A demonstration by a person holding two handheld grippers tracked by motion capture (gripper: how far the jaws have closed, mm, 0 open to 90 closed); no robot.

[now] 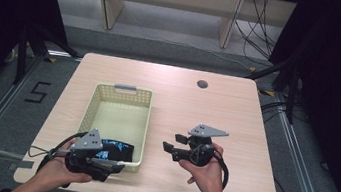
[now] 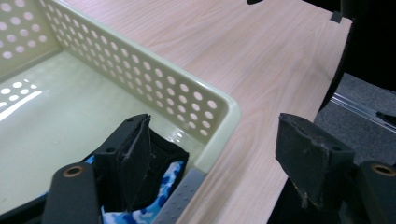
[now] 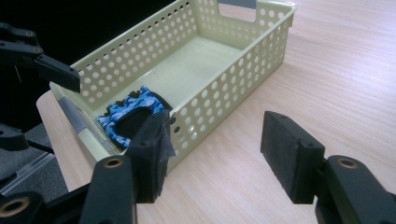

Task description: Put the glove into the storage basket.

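Your hands are bare, with no sleeves over the forearms. Your left gripper [image 1: 115,167] and right gripper [image 1: 173,143] are both black, each topped by a grey three-cornered plate and trailing a looped black cable. Their jaws wear worn black foam pads [image 3: 288,153], with brass-ringed screw holes behind them.

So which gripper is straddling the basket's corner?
The left gripper: its open jaws straddle the cream basket's near corner, while the right gripper hovers over bare table.

We see a pale perforated basket [image 1: 119,119] toward the bench's [image 1: 233,135] near left corner, a blue-patterned black cloth [image 3: 133,114] lying at its near end.
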